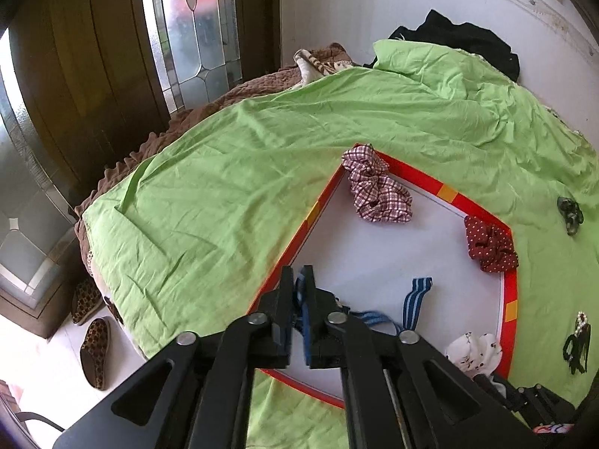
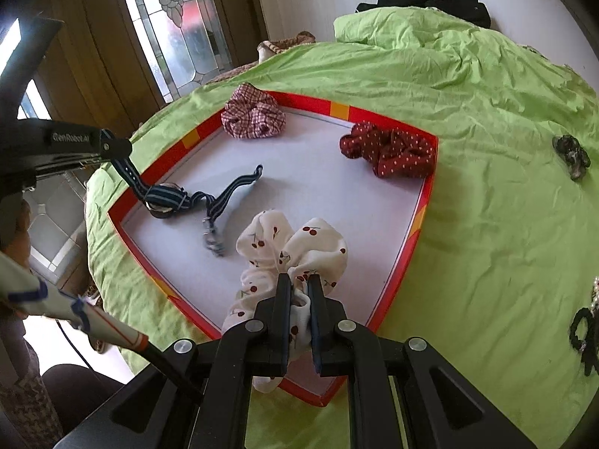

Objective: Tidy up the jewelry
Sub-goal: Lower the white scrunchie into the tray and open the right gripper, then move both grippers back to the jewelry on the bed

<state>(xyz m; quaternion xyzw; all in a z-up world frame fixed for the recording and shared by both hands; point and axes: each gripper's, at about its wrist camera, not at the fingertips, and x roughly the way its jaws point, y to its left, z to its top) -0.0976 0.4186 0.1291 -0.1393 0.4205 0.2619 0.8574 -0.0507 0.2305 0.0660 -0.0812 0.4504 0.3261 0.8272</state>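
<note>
The right gripper [image 2: 299,280] is hiding part of the cherry scrunchie [image 2: 295,241] it is pinching. The left gripper [image 1: 299,275] is pinching a striped strap [image 2: 209,196]; both are lying in the red tray [image 2: 430,194] with checked [image 2: 252,114] and dotted [image 2: 389,149] scrunchies.

Bright daylight comes through the glass door [image 1: 194,33] at far left, blown out at the left edge. Both fisheye views bend and darken at their corners. Shadows are soft.
</note>
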